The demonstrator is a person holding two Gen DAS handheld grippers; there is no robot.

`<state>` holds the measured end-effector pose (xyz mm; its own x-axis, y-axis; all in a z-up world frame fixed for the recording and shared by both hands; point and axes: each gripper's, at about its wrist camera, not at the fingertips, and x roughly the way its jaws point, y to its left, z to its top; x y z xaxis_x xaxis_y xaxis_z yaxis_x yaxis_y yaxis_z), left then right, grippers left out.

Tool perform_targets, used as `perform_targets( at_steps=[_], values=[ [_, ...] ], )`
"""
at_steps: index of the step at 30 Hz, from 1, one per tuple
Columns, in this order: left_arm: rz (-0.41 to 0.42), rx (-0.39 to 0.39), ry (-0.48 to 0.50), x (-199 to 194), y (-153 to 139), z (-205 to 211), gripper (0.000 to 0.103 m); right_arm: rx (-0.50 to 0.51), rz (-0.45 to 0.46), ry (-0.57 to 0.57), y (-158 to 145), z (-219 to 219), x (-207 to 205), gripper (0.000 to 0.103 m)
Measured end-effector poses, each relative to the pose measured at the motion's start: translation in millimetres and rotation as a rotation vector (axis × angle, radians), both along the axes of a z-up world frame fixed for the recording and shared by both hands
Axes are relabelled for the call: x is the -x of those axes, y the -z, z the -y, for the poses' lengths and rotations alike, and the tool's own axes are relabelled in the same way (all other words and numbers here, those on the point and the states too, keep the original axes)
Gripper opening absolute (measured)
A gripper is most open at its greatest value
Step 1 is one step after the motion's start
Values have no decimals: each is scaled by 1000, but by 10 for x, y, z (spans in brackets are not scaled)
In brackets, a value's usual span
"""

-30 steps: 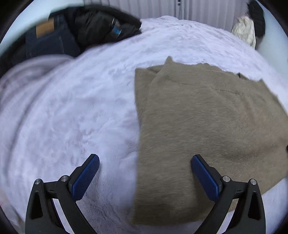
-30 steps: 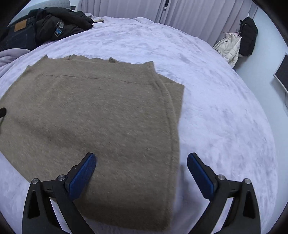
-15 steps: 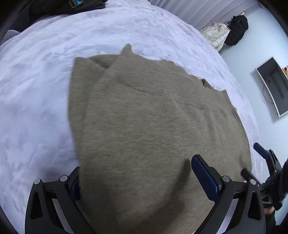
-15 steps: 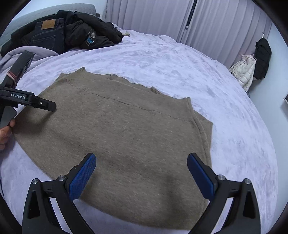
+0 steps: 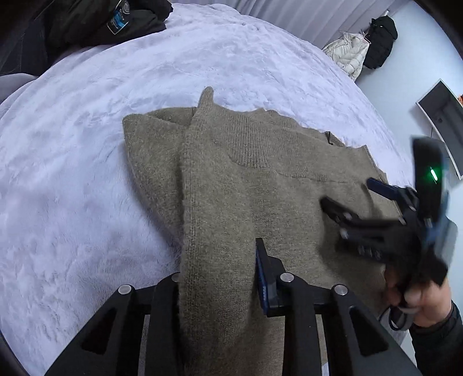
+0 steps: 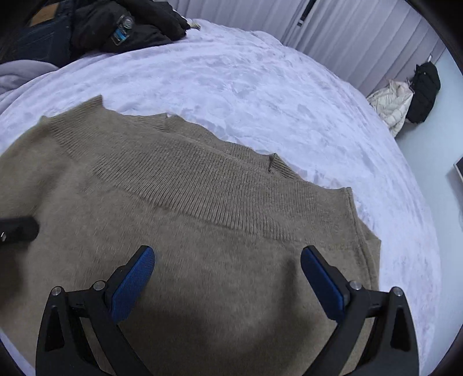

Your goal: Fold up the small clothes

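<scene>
An olive-brown knitted sweater lies flat on the bed, ribbed hem at the far side. In the left wrist view my left gripper is closing. A raised ridge of the sweater's left edge is pinched between its jaws, and the blue pad presses on the fabric. The other finger is hidden under the knit. My right gripper stands wide open low over the sweater, nothing between its pads. It also shows blurred at the right in the left wrist view, right gripper, held by a hand.
The bed carries a pale lilac plush cover. Dark clothes are piled at its far left corner. A white jacket and a black bag hang by the wall at the right, near a screen. Curtains close the back.
My left gripper has gone from wide open to closed on a ridge of the sweater's edge. The right gripper has moved left across the sweater, toward the left one.
</scene>
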<state>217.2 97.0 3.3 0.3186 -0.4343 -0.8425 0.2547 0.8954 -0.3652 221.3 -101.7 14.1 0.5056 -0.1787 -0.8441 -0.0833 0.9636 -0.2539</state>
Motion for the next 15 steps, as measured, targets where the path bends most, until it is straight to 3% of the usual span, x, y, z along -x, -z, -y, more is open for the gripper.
perform_targets(
  at_steps=[4,6,11,15],
  values=[
    [-12,25,-28,15,-43,-67,28,-173,-54,108,49,232,-260,102],
    [-8,19,-30,26,-62,-59,28,-179,-51,129,35,241,-197,102],
    [-24,11,-38,-13,-78,3,28,-93,-25,85,6,120,409,102],
    [-14,-17,-35,28,-231,90,28,-129,7,66,-3,143,966,102]
  ],
)
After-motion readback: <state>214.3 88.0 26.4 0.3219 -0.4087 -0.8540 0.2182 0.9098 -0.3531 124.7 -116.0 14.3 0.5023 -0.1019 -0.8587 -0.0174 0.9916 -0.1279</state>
